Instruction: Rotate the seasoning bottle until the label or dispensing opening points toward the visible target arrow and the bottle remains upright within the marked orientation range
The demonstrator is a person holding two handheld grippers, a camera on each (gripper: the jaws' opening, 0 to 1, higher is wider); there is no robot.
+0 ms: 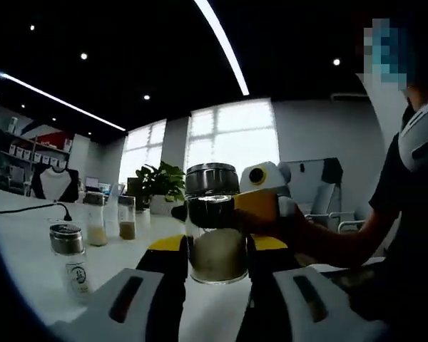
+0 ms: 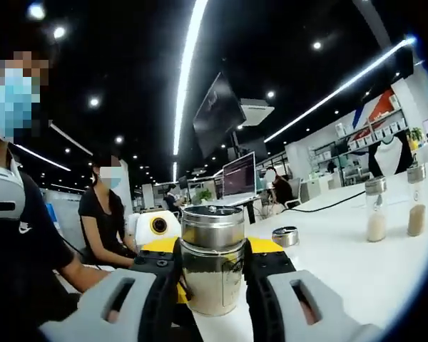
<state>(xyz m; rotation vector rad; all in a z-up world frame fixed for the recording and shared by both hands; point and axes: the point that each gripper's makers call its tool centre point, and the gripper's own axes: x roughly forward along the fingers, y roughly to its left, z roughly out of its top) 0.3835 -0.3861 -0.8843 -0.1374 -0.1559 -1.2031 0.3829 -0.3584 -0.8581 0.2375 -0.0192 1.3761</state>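
Both grippers hold the seasoning bottle (image 1: pixel 215 231) from opposite sides: left gripper (image 1: pixel 215 260) fingers clamp its glass body, right gripper (image 2: pixel 212 274) fingers also. It stands upright on the white worktop (image 1: pixel 28 242). If both grips twist against each other, the bottle may tip or slip.

Grippers (image 1: pixel 215 267) (image 2: pixel 212 274): white housings, black jaws, yellow tips. Person (image 2: pixel 18 249): black short-sleeved shirt.
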